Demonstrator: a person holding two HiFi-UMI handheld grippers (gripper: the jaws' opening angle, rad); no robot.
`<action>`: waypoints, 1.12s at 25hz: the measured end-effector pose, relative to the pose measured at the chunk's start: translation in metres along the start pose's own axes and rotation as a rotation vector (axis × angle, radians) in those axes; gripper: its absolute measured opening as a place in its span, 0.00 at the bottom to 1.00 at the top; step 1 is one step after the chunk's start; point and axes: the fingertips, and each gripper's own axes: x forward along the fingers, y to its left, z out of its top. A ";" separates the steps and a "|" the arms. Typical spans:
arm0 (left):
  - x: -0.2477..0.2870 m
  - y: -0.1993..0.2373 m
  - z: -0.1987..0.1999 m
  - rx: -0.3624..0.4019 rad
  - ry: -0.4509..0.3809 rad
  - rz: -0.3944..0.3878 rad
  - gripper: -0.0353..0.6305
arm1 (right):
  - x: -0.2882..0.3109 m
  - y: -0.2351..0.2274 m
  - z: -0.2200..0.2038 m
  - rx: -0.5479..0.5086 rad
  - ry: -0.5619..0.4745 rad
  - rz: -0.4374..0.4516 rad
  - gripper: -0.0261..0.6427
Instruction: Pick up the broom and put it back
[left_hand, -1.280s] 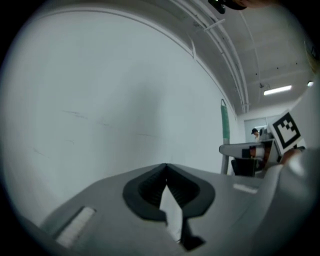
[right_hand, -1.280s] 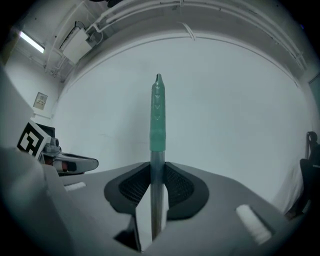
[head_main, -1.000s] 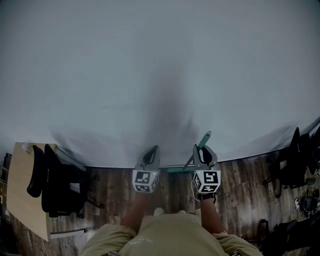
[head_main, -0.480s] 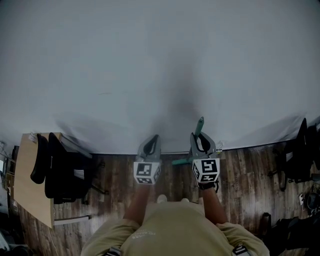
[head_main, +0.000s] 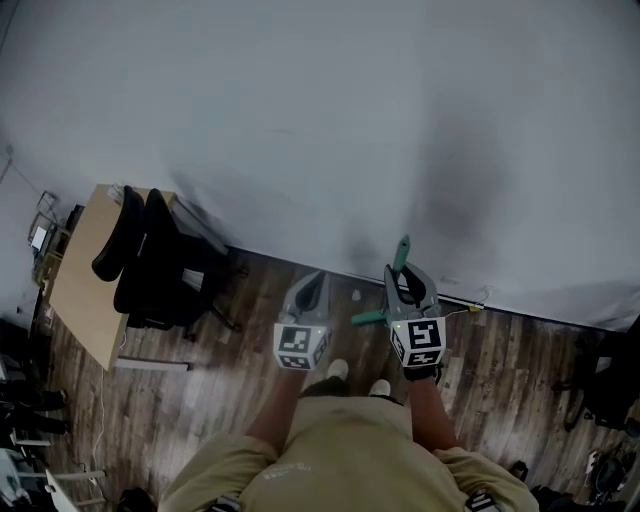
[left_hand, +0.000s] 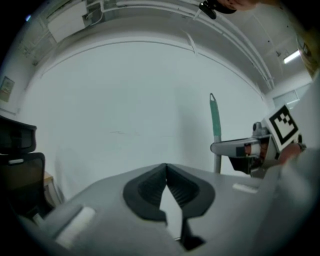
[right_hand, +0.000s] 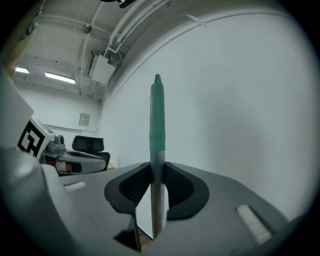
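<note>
Here, right gripper (right_hand: 157, 169) jaws clamp the upright broom (right_hand: 157, 115).

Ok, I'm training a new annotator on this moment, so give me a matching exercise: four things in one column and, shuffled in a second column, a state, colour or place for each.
Things:
1. left tongs
2. right tongs
3. broom handle
4. office chair

Descriptions:
A. black, beside the wooden desk
B. clamped on the broom handle
C. shut, nothing between them
D. green at the top, standing upright

Pairs: 1-C, 2-B, 3-D, 4-A
</note>
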 end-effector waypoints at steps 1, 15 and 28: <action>-0.011 0.007 -0.004 -0.001 0.007 0.021 0.05 | 0.006 0.010 -0.003 0.003 0.001 0.032 0.17; -0.063 0.219 -0.014 -0.090 -0.049 0.150 0.05 | 0.159 0.193 -0.009 -0.018 0.056 0.248 0.17; -0.026 0.362 -0.089 -0.191 0.091 -0.013 0.05 | 0.277 0.255 -0.122 0.118 0.340 0.041 0.17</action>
